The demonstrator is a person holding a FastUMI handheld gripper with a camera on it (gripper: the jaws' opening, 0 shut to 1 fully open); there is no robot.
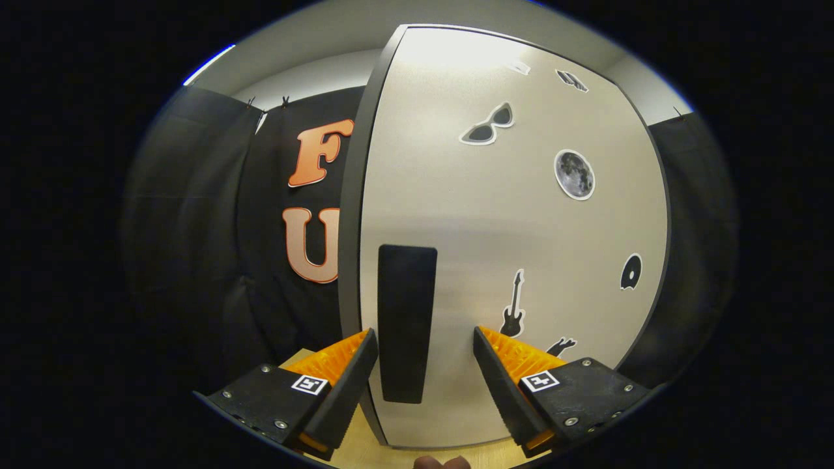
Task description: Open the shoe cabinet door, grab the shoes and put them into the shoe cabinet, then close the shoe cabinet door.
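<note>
Your hand-held gripper is spread wide, grasping nothing; its fingers straddle the tall black rectangular handle without touching it. The handle sits near the left edge of the pale grey shoe cabinet door, which carries stickers: sunglasses, moon, guitar. The door hides the cabinet's contents. Light wooden tabletop lies below.

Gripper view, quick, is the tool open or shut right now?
The tool: open, fingers either side of the cabinet door's black handle, not pressing on it.
</note>
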